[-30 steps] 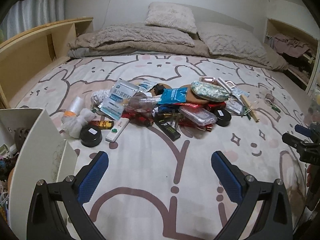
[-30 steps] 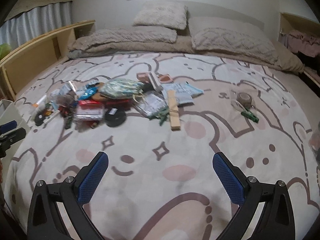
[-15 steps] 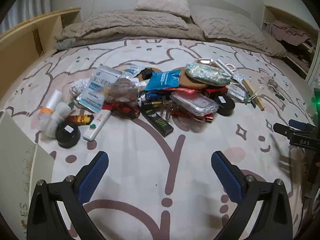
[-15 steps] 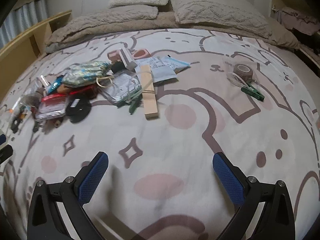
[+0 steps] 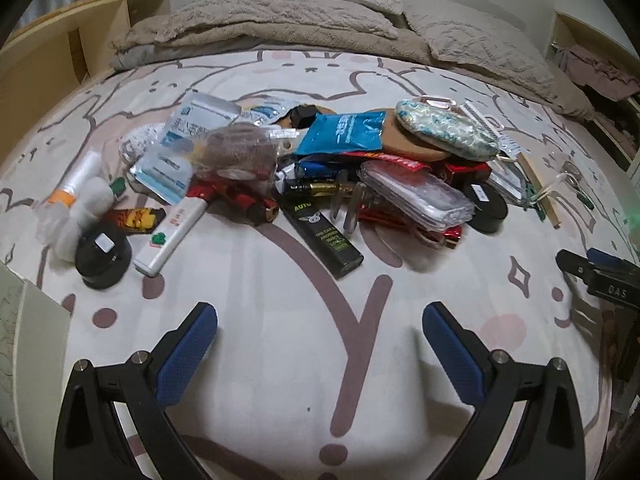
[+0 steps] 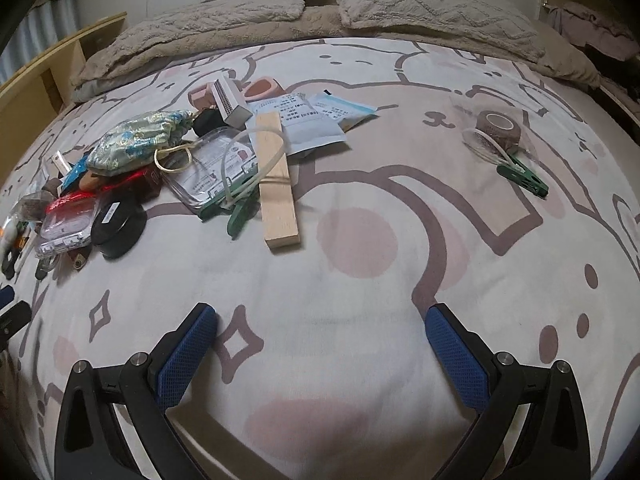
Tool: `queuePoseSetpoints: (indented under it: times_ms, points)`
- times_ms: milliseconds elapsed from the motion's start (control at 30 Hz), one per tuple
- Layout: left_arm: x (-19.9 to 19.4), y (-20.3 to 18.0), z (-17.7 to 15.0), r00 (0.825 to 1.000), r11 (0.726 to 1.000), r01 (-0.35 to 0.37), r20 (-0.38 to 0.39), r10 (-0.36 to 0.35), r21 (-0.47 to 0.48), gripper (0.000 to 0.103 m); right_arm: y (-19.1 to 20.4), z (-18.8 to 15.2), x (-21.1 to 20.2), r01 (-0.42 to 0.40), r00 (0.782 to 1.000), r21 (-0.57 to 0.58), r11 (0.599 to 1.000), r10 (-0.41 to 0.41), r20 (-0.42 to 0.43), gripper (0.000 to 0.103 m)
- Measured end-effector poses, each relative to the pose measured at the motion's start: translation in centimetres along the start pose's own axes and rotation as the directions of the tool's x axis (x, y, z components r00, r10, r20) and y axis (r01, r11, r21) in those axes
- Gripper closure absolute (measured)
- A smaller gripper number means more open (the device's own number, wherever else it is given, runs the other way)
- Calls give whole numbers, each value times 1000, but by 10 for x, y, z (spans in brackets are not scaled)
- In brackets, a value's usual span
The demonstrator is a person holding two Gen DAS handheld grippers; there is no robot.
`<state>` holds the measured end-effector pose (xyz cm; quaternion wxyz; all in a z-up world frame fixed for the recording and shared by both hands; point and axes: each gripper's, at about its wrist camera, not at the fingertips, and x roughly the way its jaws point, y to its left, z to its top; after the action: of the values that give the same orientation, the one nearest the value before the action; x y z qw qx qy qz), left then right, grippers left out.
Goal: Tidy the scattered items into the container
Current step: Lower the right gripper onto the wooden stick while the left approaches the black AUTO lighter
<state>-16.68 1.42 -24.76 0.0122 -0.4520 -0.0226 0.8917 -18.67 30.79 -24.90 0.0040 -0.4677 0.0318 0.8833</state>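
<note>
Dozens of small items lie in one pile (image 5: 320, 168) on the bedsheet (image 5: 280, 340), across the middle of the left view and at centre left of the right view. Nothing is packed yet, by the look of it. Container: probably the white box (image 5: 28, 340) at the lower left edge of the left view; only a corner shows.

Left gripper (image 5: 320, 344): fingers wide apart, empty, low over bare sheet short of the pile. Right gripper (image 6: 320, 344): same, wide apart and empty.

Step in hand, as I judge it: approach for a first pick. Nearest to the left gripper are a black box (image 5: 324, 236), a white tube (image 5: 170, 232) and a black puck (image 5: 102, 256). Next move calls for going forward, straddling one free-lying piece and closing.

Right view only: a wood block (image 6: 276, 192) at the pile's near edge, a tape roll (image 6: 498, 128) and a green clip (image 6: 522, 180) well apart at upper right. Left view only: the white box, the pile's left half, and the right gripper's tip at the right edge.
</note>
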Motion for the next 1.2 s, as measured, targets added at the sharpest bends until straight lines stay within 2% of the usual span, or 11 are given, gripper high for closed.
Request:
queuePoseSetpoints:
  times_ms: [233,367,500,800,900,967,1200]
  points:
    - [9,8,2,1000,999,7,-18,-8,-53,0,0,3,3,-4,1000,-9,1000,4,-28,0]
    - [14,8,2,1000,998,1,-22,-2,-64,0,-3,1,8,-18,1000,6,1000,18,-13,0]
    - [13,9,-2,1000,997,3,-16,-5,-74,0,0,7,16,7,1000,7,1000,-7,-28,0]
    - [16,7,-5,1000,998,-15,-23,14,-66,0,-3,16,17,0,999,21,1000,-1,34,1]
    - [16,8,-6,1000,998,-10,-12,10,-69,0,-3,18,13,0,998,25,1000,-2,63,20]
    - [15,9,-7,1000,997,-8,-7,7,-71,0,-1,20,10,-7,996,18,1000,6,84,38]
    - [11,12,-9,999,996,22,29,-20,-91,1,11,23,10,-21,994,-43,999,25,102,55]
